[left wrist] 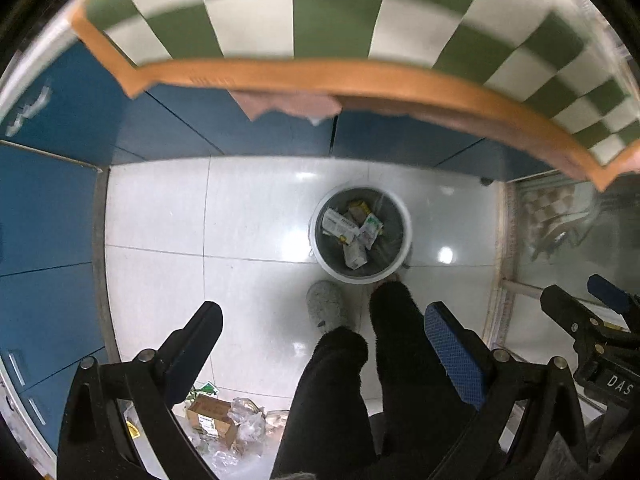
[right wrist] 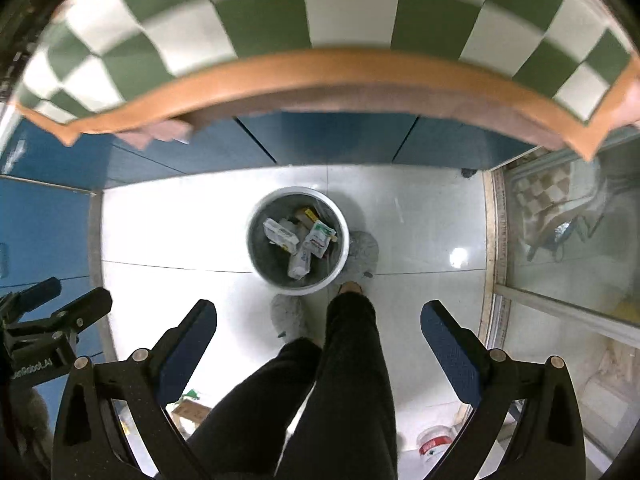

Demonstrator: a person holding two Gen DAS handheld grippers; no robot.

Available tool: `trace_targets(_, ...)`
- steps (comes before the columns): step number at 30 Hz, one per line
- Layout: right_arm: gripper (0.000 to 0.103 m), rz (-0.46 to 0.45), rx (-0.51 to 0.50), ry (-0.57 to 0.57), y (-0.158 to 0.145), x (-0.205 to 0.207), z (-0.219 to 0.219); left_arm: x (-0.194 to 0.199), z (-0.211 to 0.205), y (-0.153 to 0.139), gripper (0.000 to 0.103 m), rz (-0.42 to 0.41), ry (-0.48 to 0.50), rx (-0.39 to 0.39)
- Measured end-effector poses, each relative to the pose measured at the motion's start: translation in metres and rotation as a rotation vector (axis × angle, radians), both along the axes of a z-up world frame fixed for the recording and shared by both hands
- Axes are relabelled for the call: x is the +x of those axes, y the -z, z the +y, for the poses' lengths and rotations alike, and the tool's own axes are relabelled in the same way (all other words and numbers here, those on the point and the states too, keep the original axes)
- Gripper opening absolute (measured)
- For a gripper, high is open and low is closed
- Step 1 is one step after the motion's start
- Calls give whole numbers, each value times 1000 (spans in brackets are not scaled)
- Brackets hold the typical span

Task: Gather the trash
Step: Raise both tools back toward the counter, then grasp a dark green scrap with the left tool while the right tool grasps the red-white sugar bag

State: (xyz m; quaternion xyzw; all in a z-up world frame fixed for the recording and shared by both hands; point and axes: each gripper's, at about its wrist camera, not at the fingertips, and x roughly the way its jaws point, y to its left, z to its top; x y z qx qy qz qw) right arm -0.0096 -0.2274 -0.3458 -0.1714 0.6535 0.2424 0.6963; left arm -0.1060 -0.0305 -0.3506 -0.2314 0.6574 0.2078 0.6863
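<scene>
A round white-rimmed trash bin [left wrist: 403,216] [right wrist: 342,236] stands on the white tile floor, holding several crumpled cartons and wrappers [left wrist: 352,232] [right wrist: 304,240]. My left gripper [left wrist: 324,328] is open and empty, held high above the floor. My right gripper [right wrist: 320,324] is open and empty too, also well above the bin. Loose trash lies on the floor at the bottom left of the left wrist view: a small cardboard box [left wrist: 212,420] and crumpled clear plastic [left wrist: 248,420]. A red and white wrapper [right wrist: 434,442] lies on the floor in the right wrist view.
A table with a green and white checked cloth [left wrist: 320,12] [right wrist: 320,8] and orange border overhangs the top. Blue cabinets [left wrist: 48,216] [right wrist: 44,224] line the left and back. The person's black-trousered legs [left wrist: 396,340] [right wrist: 352,360] and grey slippers [left wrist: 328,304] stand by the bin. A glass door [right wrist: 568,240] is at right.
</scene>
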Motion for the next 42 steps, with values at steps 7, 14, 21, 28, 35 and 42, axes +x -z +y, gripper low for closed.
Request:
trace_targets(7,103,-5,96,-45,-102,-24,1,-10,-1,-85,103,-105,7,62)
trace_targets(14,103,-59,233,10,-170,13,6,25,25,-154,103,-242,-30,170)
trace_targets(21,103,-191,310,81,-199,139,24,108,60,-177,103,-274,-83,311)
trace_targets(28,87,-114,339,124,-151,282,53,208,73,-135,103,-155,-126,213)
trace_targets(35,68,-57,317,-51,-101,326,107,283,75,-85,103,16,-99,219)
trace_targets(42,26,-73,267,-148,-71,343,136,308,81,-71,103,77,-123,190)
